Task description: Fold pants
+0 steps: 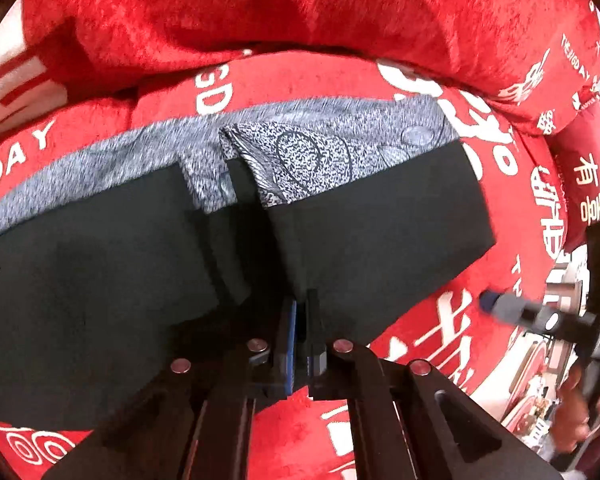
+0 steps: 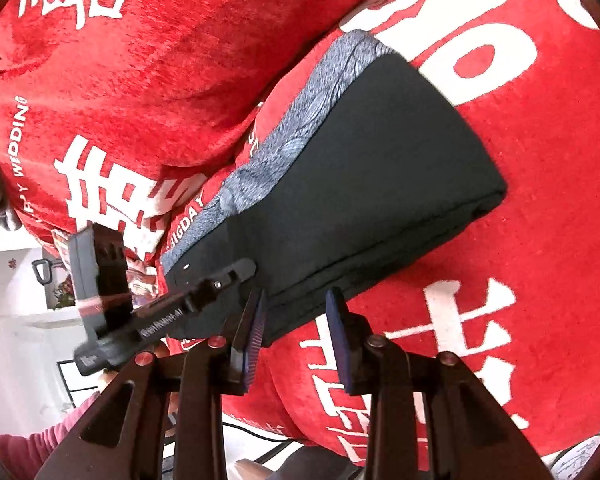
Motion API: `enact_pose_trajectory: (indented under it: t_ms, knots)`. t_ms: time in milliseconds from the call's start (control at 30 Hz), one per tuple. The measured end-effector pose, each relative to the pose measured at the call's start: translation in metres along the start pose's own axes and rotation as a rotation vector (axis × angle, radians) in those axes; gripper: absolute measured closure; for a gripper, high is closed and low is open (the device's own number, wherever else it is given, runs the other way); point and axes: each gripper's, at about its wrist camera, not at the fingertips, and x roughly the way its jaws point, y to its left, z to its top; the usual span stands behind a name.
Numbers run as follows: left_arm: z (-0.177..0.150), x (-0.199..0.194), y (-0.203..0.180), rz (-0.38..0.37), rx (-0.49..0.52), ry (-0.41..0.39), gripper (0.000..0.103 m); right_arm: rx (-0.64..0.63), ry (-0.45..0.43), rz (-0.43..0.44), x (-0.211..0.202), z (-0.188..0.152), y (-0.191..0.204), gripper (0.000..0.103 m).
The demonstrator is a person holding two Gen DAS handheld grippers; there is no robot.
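Observation:
Black pants (image 1: 380, 232) lie folded on a red blanket, with a grey patterned band (image 1: 320, 152) showing along their far edge. My left gripper (image 1: 302, 304) is shut on the pants' near edge, black fabric pinched between its pads. In the right wrist view the same pants (image 2: 380, 160) run diagonally, the grey band (image 2: 300, 120) on their upper left side. My right gripper (image 2: 298, 308) stands open at the pants' near corner, its pads apart and pressing nothing. The left gripper (image 2: 244, 269) reaches onto the pants from the left. The right gripper (image 1: 490, 303) hovers over the blanket to the pants' right.
The red blanket (image 2: 540, 240) with white lettering covers the whole surface, and a thick bunched fold of it (image 1: 260, 8) rises just beyond the pants. A person's hand (image 1: 576, 400) and a pink sleeve (image 2: 28, 448) show at the edges. White room furniture (image 2: 20, 312) lies off to the left.

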Motion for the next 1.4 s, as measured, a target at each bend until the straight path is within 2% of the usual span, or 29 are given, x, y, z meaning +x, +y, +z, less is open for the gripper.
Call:
enact_pose_trajectory:
  t_ms: [133, 300, 500, 533, 567, 600, 667, 767, 967, 1133, 1300, 1400]
  knots:
    - [-0.005, -0.001, -0.001, 0.006, -0.008, -0.015, 0.099, -0.061, -0.028, -0.056, -0.011, 0.01, 0.005, 0.068]
    - [-0.007, -0.002, -0.004, 0.024, 0.001, -0.039, 0.099, -0.139, -0.101, -0.147, -0.022, 0.053, 0.013, 0.068]
    - [-0.006, -0.002, -0.006, 0.046, -0.032, -0.071, 0.098, -0.176, -0.106, -0.263, 0.01, 0.117, 0.01, 0.07]
    - [-0.006, -0.003, -0.007, 0.062, -0.033, -0.076, 0.095, -0.179, -0.098, -0.277, 0.018, 0.121, 0.009, 0.07]
    - [-0.006, -0.003, -0.007, 0.091, -0.035, -0.077, 0.078, -0.18, -0.076, -0.297, 0.029, 0.125, 0.007, 0.07]
    - [-0.006, -0.004, -0.007, 0.109, -0.039, -0.08, 0.048, -0.18, -0.062, -0.317, 0.037, 0.126, 0.005, 0.07]
    - [-0.01, -0.013, -0.003, 0.131, -0.07, -0.13, 0.026, -0.22, -0.077, -0.375, 0.044, 0.12, 0.012, 0.07]
    - [-0.014, -0.019, 0.005, 0.145, -0.096, -0.133, 0.026, -0.299, -0.056, -0.403, 0.048, 0.105, 0.028, 0.07]
    - [-0.026, -0.031, 0.036, 0.284, -0.147, -0.119, 0.026, -0.349, 0.052, -0.327, 0.073, 0.064, 0.052, 0.07]
    - [-0.041, -0.035, 0.067, 0.368, -0.198, -0.086, 0.026, -0.358, 0.114, -0.27, 0.104, 0.025, 0.076, 0.07]
    - [-0.055, -0.039, 0.084, 0.393, -0.247, -0.072, 0.025, -0.412, 0.106, -0.321, 0.115, -0.005, 0.099, 0.068]
    - [-0.064, -0.042, 0.091, 0.392, -0.269, -0.067, 0.026, -0.417, 0.135, -0.322, 0.113, -0.011, 0.103, 0.068]
